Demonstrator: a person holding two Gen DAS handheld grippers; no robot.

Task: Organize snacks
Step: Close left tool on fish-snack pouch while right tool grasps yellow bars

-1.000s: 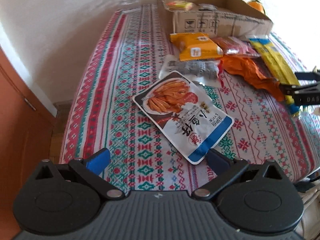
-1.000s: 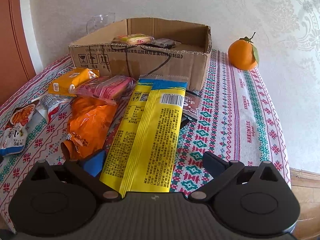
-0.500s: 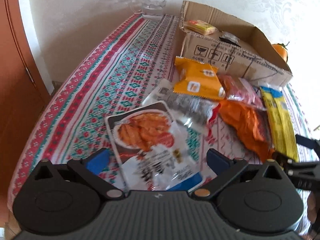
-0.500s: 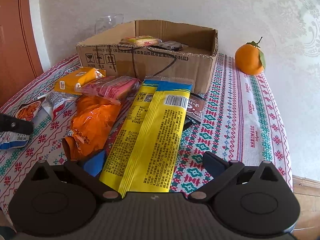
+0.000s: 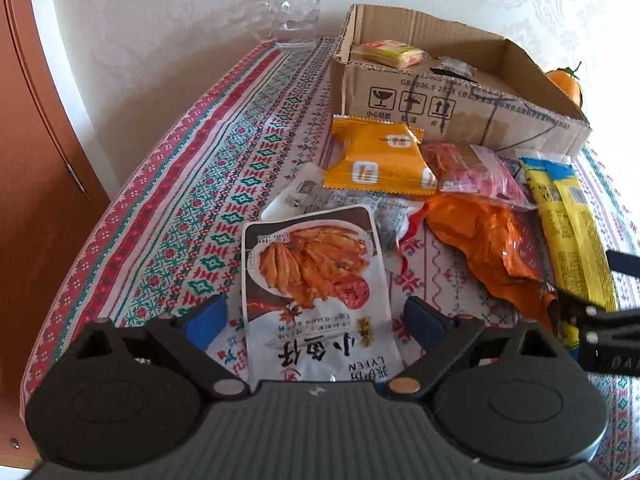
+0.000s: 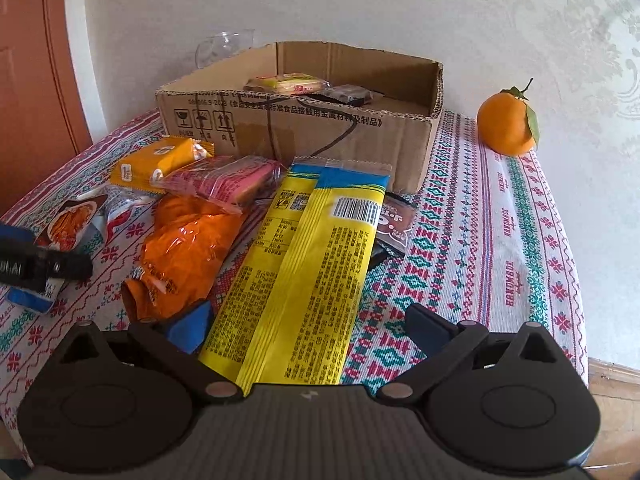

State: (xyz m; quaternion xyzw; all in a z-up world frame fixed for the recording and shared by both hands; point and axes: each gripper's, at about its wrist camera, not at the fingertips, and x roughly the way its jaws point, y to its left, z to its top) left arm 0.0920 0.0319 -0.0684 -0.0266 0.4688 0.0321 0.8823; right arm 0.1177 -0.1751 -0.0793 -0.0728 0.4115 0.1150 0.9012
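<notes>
A surface [image 6: 500, 216] under a cloth woven in red, green and white bands carries a cardboard box [image 6: 304, 136] at the back, a glass mug [image 5: 294, 16] beside it by the wall, and an orange [image 6: 506, 124] on the other side. In front of the box lie snack packets: a white pouch [image 5: 316, 292], an orange bag [image 6: 188, 248], a long yellow packet [image 6: 316, 264]

You saw a red, green and white patterned tablecloth [image 5: 192, 184], a yellow-and-blue snack packet [image 6: 316, 264], a crinkled orange bag [image 6: 188, 248] and a brown cardboard box [image 6: 304, 136].
</notes>
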